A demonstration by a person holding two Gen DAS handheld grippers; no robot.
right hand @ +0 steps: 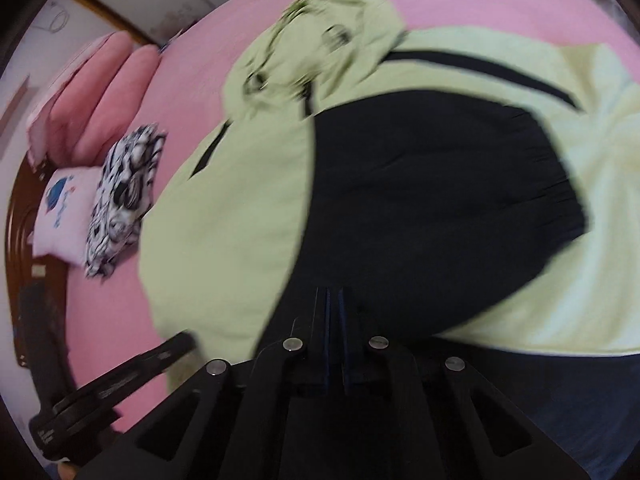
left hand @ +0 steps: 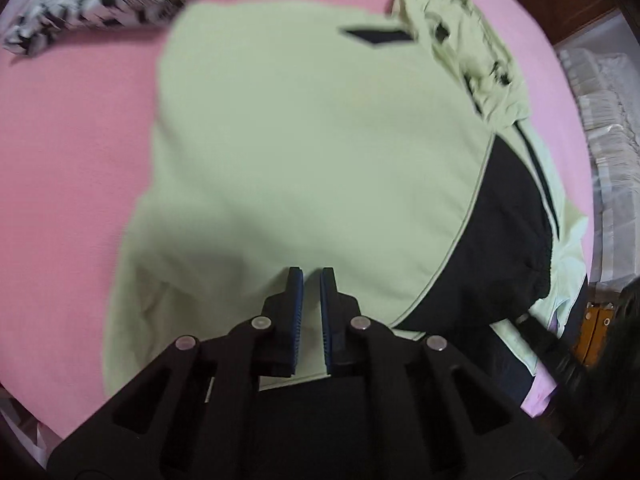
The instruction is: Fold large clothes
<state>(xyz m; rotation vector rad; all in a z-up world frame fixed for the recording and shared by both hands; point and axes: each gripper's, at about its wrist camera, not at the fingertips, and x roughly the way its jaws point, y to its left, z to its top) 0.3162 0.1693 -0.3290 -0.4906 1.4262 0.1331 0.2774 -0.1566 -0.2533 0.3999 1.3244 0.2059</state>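
Observation:
A light green jacket with black panels lies partly folded on the pink bed sheet. Its crumpled hood lies at the far right. My left gripper hovers over the jacket's near edge, jaws a narrow gap apart, nothing between them. In the right wrist view the jacket fills the middle, the hood at the top. My right gripper is over the black panel, jaws nearly together, with no cloth seen between them. The left gripper shows at lower left.
A black-and-white patterned cloth lies at the bed's far left, also in the right wrist view. Pink pillows and a white cushion sit by the dark wooden headboard. White stacked fabric lies beyond the bed's right edge.

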